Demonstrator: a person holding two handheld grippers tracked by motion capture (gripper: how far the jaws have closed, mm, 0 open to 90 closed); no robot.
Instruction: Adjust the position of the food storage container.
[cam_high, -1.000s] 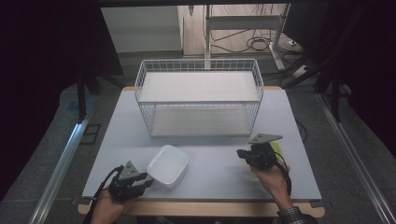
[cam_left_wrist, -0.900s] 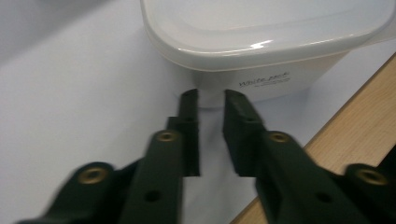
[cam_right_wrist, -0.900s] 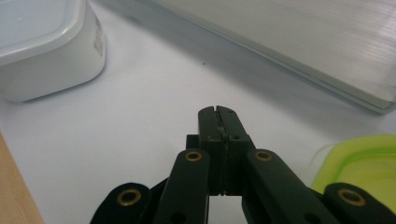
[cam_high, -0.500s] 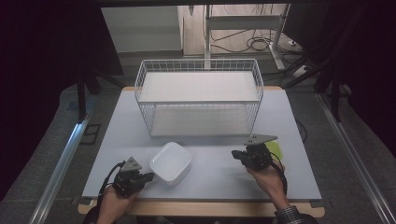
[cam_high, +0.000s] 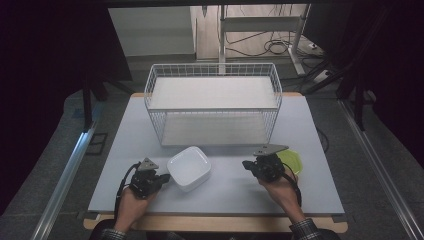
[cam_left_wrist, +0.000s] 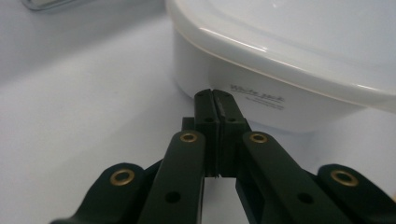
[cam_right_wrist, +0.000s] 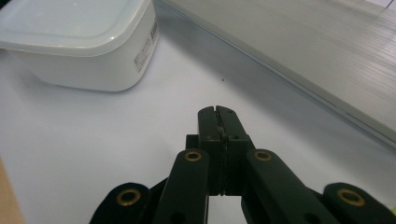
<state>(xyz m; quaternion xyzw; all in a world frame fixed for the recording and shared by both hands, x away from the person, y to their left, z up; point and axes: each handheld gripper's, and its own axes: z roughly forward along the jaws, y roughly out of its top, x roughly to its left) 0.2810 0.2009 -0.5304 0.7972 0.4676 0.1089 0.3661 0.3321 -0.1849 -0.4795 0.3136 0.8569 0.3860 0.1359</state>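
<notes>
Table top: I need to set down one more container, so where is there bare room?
Bare table lies left of the wire basket, and between the white container and the right gripper. Also free: the strip along the near edge. It is crowded by the left gripper at the container, and by the green dish behind the right gripper.

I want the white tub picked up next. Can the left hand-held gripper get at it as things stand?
Probably yes. The left hand-held gripper sits right beside the white tub with bare table around, nothing between them. Its jaws are shut, so they would need opening first.
</notes>
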